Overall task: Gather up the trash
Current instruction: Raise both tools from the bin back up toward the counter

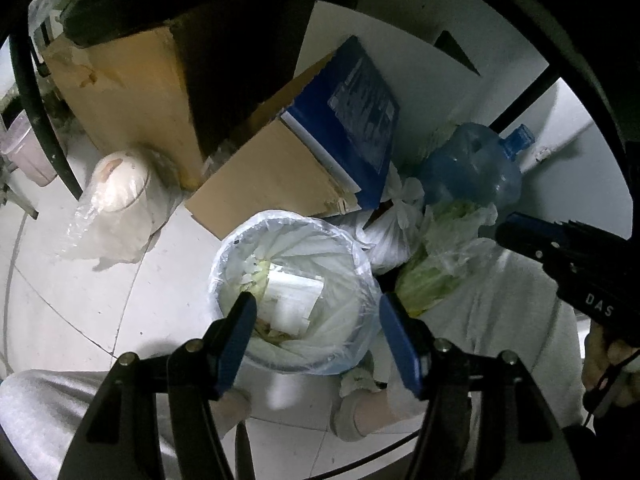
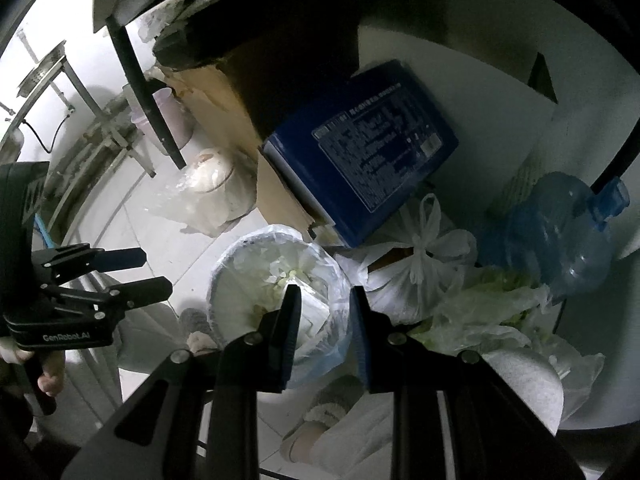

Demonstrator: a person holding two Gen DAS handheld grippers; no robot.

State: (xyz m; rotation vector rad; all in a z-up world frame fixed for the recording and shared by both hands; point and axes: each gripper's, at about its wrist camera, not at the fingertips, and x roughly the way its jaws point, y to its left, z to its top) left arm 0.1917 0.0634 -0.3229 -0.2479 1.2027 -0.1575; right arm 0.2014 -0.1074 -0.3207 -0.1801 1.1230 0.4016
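Observation:
A small round trash bin [image 1: 240, 236] lined with a clear plastic bag stands on the floor under a desk. It holds white paper, a white carton [image 1: 294, 300] and yellowish scraps. My left gripper [image 1: 318, 320] is open and empty, its jaws spread above the bin's mouth. The bin also shows in the right wrist view [image 2: 228, 264]. My right gripper [image 2: 325, 312] is open and empty, hovering over the bin's right rim. The right gripper also shows at the right of the left wrist view [image 1: 520, 236], and the left gripper at the left of the right wrist view [image 2: 152, 272].
Cardboard boxes [image 1: 132, 92] and a blue box [image 1: 356, 120] lean behind the bin. A tied white bag [image 2: 416, 272], a clear bag of greens [image 1: 440, 264] and a blue water jug [image 1: 472, 168] lie to the right. A bagged bowl [image 1: 120, 184] sits left. My feet in slippers [image 2: 328, 404] are below.

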